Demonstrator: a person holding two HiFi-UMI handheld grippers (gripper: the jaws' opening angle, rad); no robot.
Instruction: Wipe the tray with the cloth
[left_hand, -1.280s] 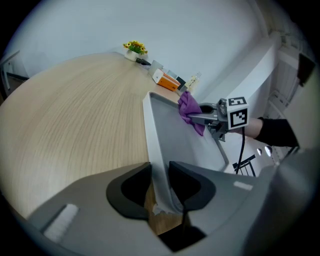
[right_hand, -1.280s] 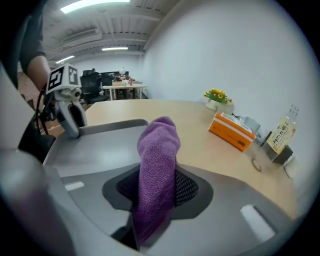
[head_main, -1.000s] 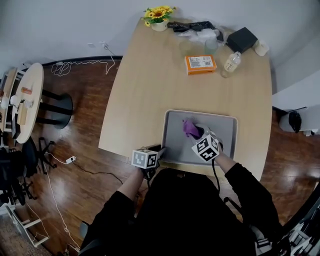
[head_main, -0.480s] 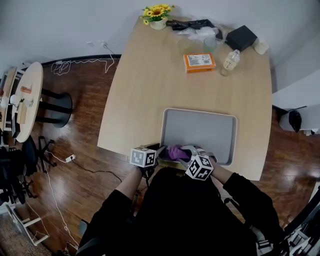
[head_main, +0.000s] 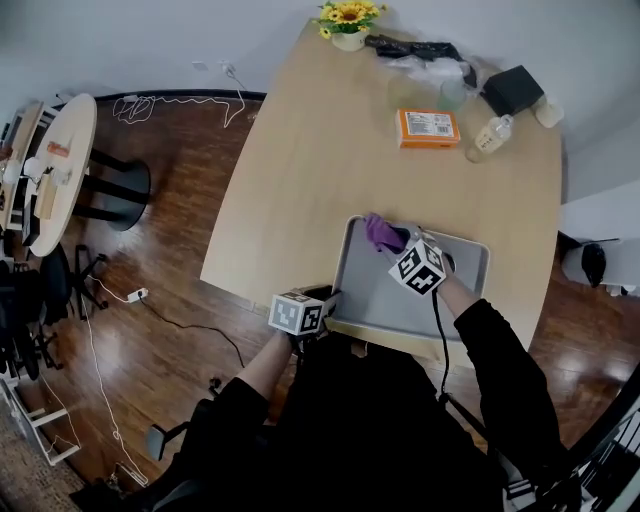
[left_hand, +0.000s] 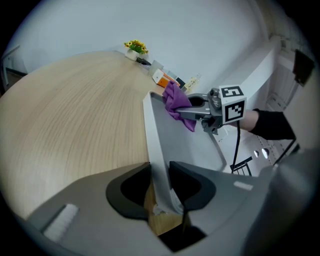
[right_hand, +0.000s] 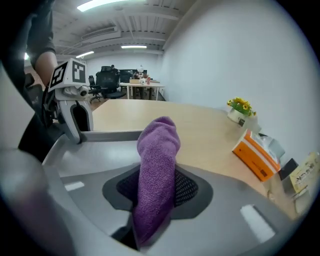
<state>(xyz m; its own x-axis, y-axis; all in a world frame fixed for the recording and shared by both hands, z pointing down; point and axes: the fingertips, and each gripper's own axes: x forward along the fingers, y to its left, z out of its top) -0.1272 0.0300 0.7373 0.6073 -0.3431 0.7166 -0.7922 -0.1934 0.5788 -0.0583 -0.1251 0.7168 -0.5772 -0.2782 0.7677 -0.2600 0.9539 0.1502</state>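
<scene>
Head view: left gripper clamps the tray by its near rim, right gripper pinches the cloth at the far corner; pushing hard might tug the cloth loose or skid the tray

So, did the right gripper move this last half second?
Yes: right gripper and cloth went from the near edge of the tray to its far left corner.

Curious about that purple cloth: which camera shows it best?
The right gripper view: the purple cloth fills the middle, clamped between the jaws. The head view shows a small purple patch at the far edge of the tray; the left gripper view, a side glimpse.
</scene>
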